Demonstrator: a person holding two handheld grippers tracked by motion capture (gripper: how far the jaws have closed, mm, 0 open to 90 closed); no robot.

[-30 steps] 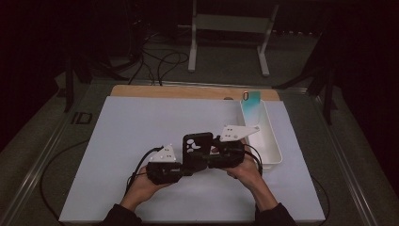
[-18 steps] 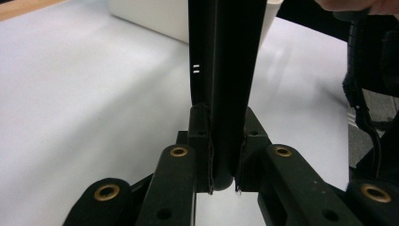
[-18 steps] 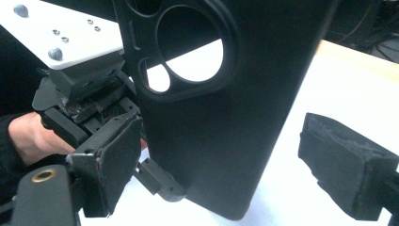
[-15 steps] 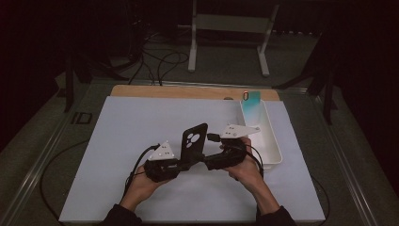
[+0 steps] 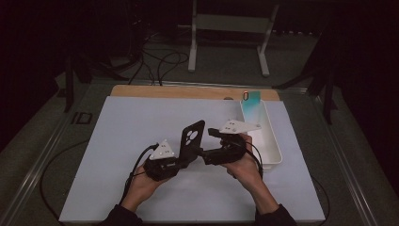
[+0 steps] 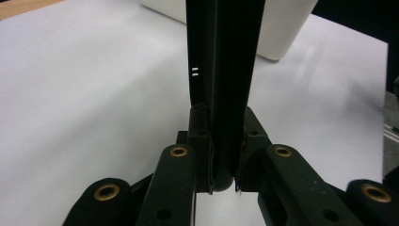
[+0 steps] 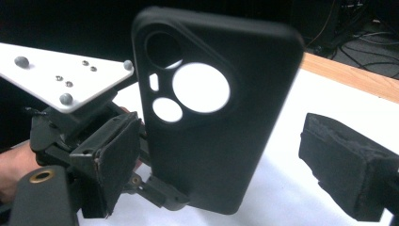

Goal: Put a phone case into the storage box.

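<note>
The black phone case (image 5: 192, 137) carries no brand or readable lettering; in the left gripper view two tiny pale marks sit on its edge (image 6: 221, 70), too small to read as anything. In the right gripper view its back (image 7: 211, 117) faces the camera, with one large round cut-out, a smaller round one below it, a dark round opening above and a small slot beside them.

The left gripper (image 5: 181, 157) is clenched on the case's lower end: in its own view (image 6: 223, 181) both jaws press against the case's two sides, and the case rises straight up between them, edge-on. The case is held above the white mat (image 5: 131, 122), near its middle, just left of the white tray (image 5: 273, 150), and stands nearly upright, leaning slightly.

The right gripper (image 5: 207, 153) is spread wide; in its own view (image 7: 216, 160) its jaws stand on either side of the case, with a clear gap between the case and one pad (image 7: 348, 165).

A second ago the case lay lower and flatter between the two grippers; half a second ago it was already tilting up, and now it stands steeper. The grippers have moved little over the mat. A teal card (image 5: 252, 98) stands at the tray's far end.
</note>
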